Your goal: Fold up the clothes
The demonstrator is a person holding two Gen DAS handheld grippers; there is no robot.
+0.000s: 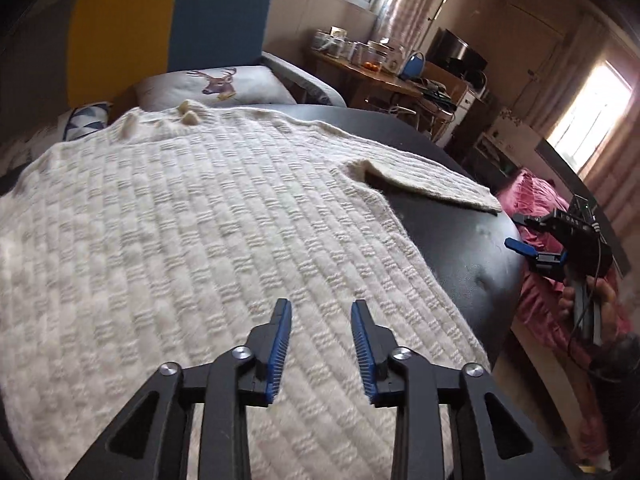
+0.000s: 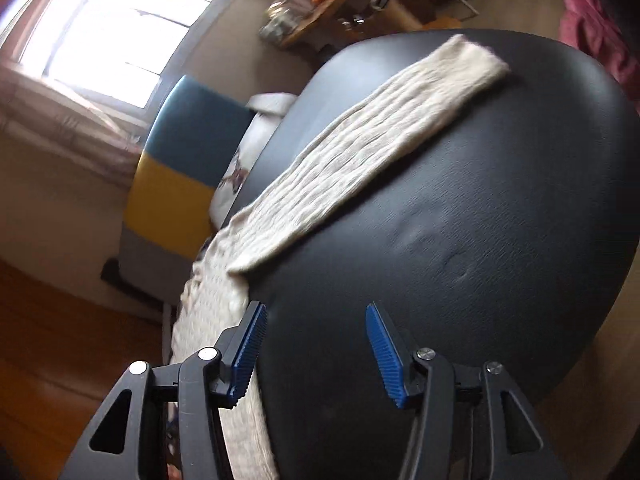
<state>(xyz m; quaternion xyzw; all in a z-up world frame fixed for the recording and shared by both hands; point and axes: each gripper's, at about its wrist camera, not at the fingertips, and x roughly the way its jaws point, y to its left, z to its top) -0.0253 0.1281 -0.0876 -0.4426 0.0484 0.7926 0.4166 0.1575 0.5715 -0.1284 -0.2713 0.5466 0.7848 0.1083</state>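
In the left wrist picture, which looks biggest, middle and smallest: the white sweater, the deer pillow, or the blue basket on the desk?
As they appear in the left wrist view:
1. white sweater, fills most of the picture
2. deer pillow
3. blue basket, tiny

The basket sits farthest away, so its true size is unsure.

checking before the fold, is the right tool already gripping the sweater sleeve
No, the right tool is open and empty above the black padded table, while the cream knitted sweater's sleeve lies flat beyond it.

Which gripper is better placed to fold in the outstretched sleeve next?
Probably the right gripper: it is open over the bare black table, facing the sleeve lying flat on that side. The left gripper, also open, hovers over the sweater body, farther away.
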